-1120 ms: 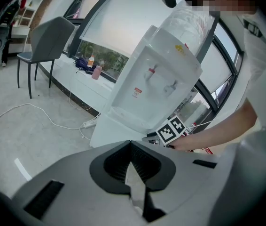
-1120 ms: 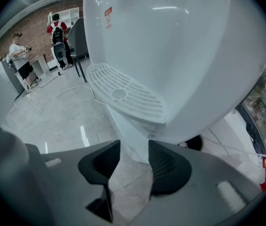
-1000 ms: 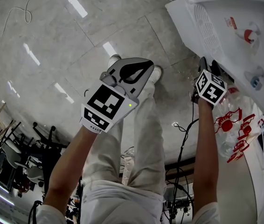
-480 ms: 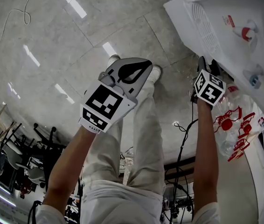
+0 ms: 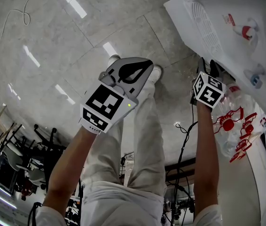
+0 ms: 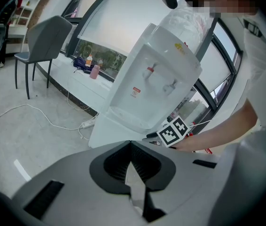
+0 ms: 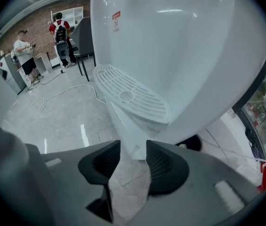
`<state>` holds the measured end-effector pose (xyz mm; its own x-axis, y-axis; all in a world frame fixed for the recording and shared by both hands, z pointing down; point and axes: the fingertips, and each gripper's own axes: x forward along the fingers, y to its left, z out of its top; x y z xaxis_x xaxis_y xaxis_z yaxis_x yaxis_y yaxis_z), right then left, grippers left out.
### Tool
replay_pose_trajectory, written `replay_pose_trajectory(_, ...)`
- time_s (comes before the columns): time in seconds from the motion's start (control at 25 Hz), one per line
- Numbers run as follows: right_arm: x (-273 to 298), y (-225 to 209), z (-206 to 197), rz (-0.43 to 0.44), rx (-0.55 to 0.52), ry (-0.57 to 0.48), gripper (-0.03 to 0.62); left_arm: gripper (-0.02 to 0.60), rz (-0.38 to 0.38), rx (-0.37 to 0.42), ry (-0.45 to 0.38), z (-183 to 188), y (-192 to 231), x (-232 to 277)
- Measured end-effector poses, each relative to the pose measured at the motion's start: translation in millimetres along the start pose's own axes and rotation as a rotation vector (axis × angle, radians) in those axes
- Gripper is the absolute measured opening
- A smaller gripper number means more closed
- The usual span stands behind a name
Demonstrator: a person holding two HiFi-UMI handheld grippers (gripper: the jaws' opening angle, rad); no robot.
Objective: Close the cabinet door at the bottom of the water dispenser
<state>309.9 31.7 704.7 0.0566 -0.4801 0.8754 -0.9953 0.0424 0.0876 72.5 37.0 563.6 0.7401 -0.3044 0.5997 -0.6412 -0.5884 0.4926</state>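
The white water dispenser [image 5: 231,13] stands at the upper right of the head view. My right gripper [image 5: 208,66] reaches down at its lower front corner. In the right gripper view the cabinet door's [image 7: 126,131] white edge runs down from under the drip tray [image 7: 133,98] into the narrow gap of my right gripper [image 7: 133,142]. Its jaws have just been closing, and the edge fills the gap between the pads. My left gripper [image 5: 148,64] hangs over the person's trousers, away from the dispenser [image 6: 152,84]. The left gripper [image 6: 130,143] is shut and empty.
A clear water bottle with red print [image 5: 231,126] lies beside the dispenser. Cables [image 5: 184,131] trail over the grey tiled floor, and a cord with a power strip [image 6: 72,124] lies near the base. A grey chair [image 6: 43,36] and two people [image 7: 25,55] are farther off.
Almost nothing differs. The right gripper's marker cube and the dispenser sit a touch higher and further left in the head view; the left gripper keeps its place.
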Motion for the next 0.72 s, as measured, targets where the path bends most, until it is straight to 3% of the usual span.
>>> replay_pose_trajectory(0.72, 9.1, -8.4, -3.0, -0.017, -0.019, 0.007, 0.183, 0.003, -0.003, 0.005, 0.002, -1.8, -8.7, 2.2)
